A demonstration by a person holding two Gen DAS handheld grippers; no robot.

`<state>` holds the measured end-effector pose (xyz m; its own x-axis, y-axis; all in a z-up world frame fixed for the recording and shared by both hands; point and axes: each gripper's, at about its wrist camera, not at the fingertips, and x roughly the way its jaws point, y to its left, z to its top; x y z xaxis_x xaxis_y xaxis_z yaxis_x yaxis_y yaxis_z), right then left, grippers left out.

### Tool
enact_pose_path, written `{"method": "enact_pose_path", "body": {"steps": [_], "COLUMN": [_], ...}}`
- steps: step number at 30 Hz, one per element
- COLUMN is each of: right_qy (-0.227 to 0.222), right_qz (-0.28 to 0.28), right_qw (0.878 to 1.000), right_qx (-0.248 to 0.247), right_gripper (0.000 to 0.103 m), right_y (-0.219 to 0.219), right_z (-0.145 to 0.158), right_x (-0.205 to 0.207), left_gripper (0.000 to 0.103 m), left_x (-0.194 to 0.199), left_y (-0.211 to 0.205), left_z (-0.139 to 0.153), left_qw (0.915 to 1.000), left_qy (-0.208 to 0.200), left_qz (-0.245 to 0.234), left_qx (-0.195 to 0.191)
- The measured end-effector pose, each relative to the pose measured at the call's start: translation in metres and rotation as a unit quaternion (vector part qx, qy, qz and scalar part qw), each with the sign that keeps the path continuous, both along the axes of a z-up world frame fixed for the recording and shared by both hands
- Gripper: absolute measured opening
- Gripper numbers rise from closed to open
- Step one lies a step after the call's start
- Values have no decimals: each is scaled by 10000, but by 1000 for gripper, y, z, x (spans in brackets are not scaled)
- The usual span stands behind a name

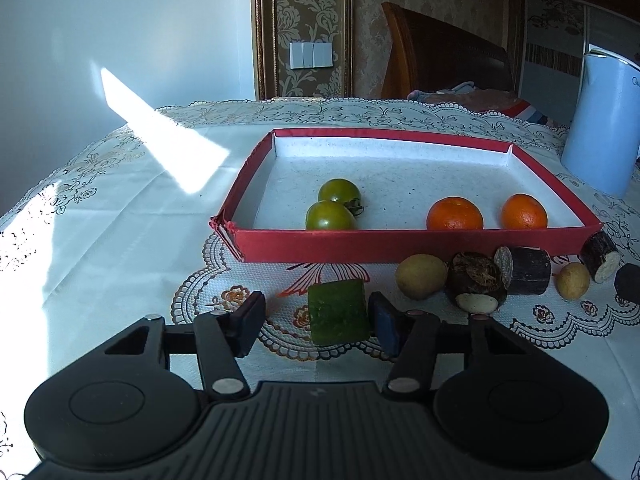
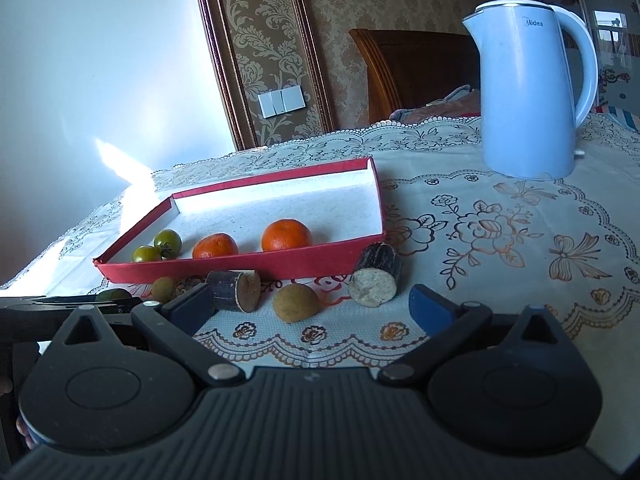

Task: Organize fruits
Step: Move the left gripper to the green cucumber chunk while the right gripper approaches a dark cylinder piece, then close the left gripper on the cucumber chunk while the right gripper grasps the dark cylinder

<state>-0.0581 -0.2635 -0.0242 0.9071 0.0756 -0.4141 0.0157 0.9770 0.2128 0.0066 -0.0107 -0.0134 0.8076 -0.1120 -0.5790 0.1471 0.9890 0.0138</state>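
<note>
Left gripper [image 1: 316,326] sits low over the lace tablecloth [image 1: 120,220], jaws around an upright cucumber chunk [image 1: 338,312]; the right pad touches it, the left pad stands apart, so nothing is gripped. Beyond, a red tray [image 1: 400,246] holds two green tomatoes [image 1: 330,216] and two tangerines [image 1: 455,213]. Longans [image 1: 421,276] and dark sugarcane pieces [image 1: 524,270] lie before the tray.

From the right wrist, the right gripper [image 2: 310,312] is spread wide and empty, with a longan [image 2: 296,302] lying between its pads, touching neither. A sugarcane piece [image 2: 376,280] rests against the tray's corner. A blue kettle [image 2: 528,92] stands behind.
</note>
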Motion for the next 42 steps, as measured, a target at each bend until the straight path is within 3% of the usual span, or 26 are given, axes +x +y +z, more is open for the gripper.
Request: {"method": "enact_pose_path", "body": {"steps": [7, 9, 11, 18, 20, 26, 31, 37, 42], "right_qy": [287, 392, 464, 732, 833, 966, 966, 805, 269], "right_qz": [-252, -260, -292, -389, -412, -534, -687, -765, -593], "right_qw": [9993, 9988, 9984, 9962, 9955, 9933, 9920, 9934, 9971], "right_qx": [-58, -119, -155, -250, -199, -331, -443, -293, -382], "right_gripper": [83, 69, 62, 61, 51, 46, 31, 31, 31], "right_y": [-22, -22, -21, -17, -18, -16, -13, -14, 6], "right_z": [-2, -2, -3, -3, -5, -7, -7, -4, 5], "right_x": [20, 29, 36, 56, 62, 65, 64, 49, 14], "left_gripper": [38, 33, 32, 32, 32, 32, 31, 29, 27], "left_x": [-5, -6, -6, -6, -6, -7, -6, -6, -7], "left_y": [-2, -4, -6, -5, -5, -7, -8, -9, -9], "left_z": [0, 0, 0, 0, 0, 0, 0, 1, 1], "left_qw": [9999, 9999, 9998, 9998, 9998, 9998, 9998, 9999, 9999], "left_qy": [-68, -84, -94, -92, -92, -98, -91, -79, -133], "left_qz": [-96, -146, -157, -162, -161, -156, -139, -107, -17], "left_qx": [-17, 24, 57, 17, 26, 104, 133, 71, 34]}}
